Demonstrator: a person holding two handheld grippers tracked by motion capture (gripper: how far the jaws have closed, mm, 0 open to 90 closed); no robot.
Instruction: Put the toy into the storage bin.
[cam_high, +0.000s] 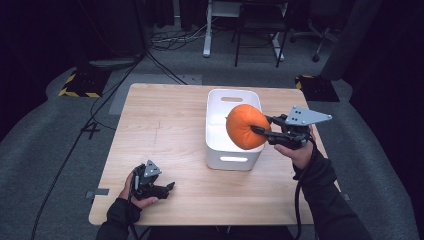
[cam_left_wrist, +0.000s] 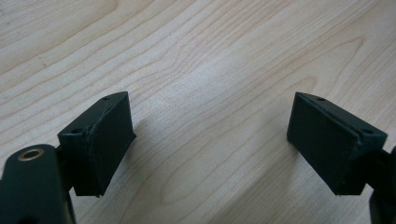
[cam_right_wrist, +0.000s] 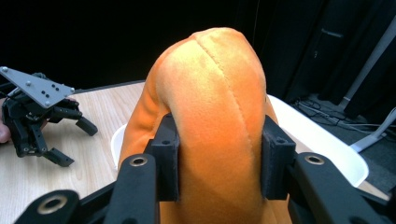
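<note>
Nearest the person, the left hand-held gripper (cam_high: 167, 188) rests low on the wooden tabletop (cam_high: 165, 125) at the front left corner, its jaws spread wide with nothing but bare wood between them. Farther back on the right, the right hand-held gripper (cam_high: 261, 125) is clamped on an orange plush pumpkin (cam_high: 245, 126), pads pressing into its soft sides. The pumpkin hangs above the white bin (cam_high: 233, 161), partly over its open top, near the bin's right wall.
</note>
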